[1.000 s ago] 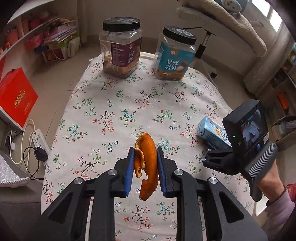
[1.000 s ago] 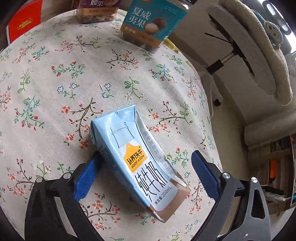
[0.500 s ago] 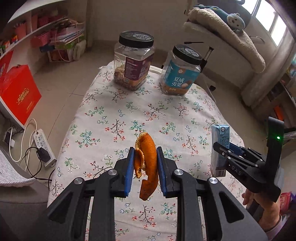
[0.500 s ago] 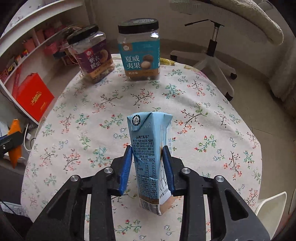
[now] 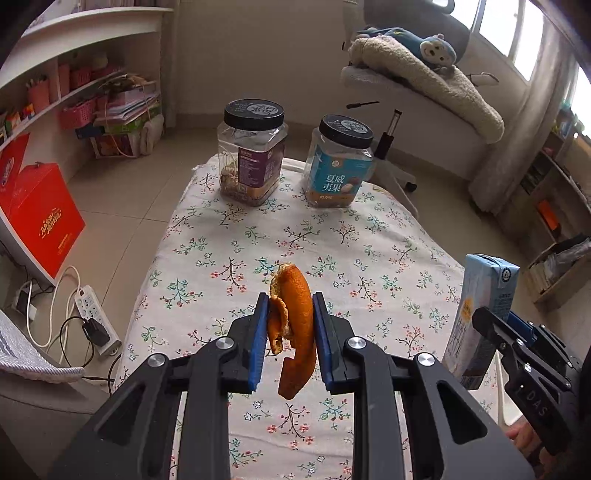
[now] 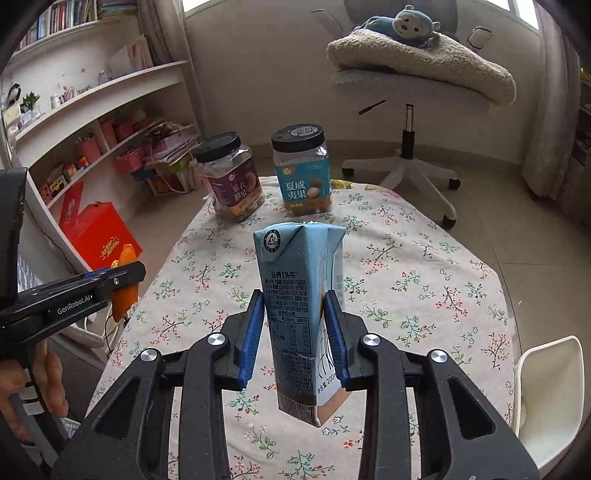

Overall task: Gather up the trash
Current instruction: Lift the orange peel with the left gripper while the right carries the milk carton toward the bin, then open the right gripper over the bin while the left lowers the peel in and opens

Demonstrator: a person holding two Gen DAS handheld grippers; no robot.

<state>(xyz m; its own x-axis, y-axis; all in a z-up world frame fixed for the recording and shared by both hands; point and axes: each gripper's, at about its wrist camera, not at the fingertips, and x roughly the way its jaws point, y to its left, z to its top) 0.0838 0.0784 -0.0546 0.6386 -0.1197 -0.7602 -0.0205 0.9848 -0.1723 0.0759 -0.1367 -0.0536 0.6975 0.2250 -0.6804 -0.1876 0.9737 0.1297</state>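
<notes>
Left gripper (image 5: 289,334) clamped on an orange peel (image 5: 293,328), blue pads pressed to both its sides. Peel is a curled strip, bright orange on the outer skin, paler and ragged along the inner edge, dry-looking at the top; its lower tip hangs free below the pads. It is held in the air above the table (image 5: 369,236), not touching the floral cloth. Right gripper (image 6: 295,332) clamped on a milk carton (image 6: 303,295), pads squeezing its two narrow sides about mid-height. Carton stands upright in the grip, light blue with a brown band at the base, a round logo near the folded top, small printed text and a barcode on the face toward the camera. Top edge looks creased; walls slightly pushed in where the pads bite. Carton is also clear of the cloth, lifted above the near half of the table. In the left wrist view the same carton shows at the right edge, held by the other gripper. At the table's far end two clear jars with black lids stand side by side: a purple-label jar (image 5: 252,155) and a blue-label jar (image 5: 341,162), apart from each other. Office chair (image 6: 410,96) with a folded blanket and a plush monkey (image 6: 410,22) beyond.
</notes>
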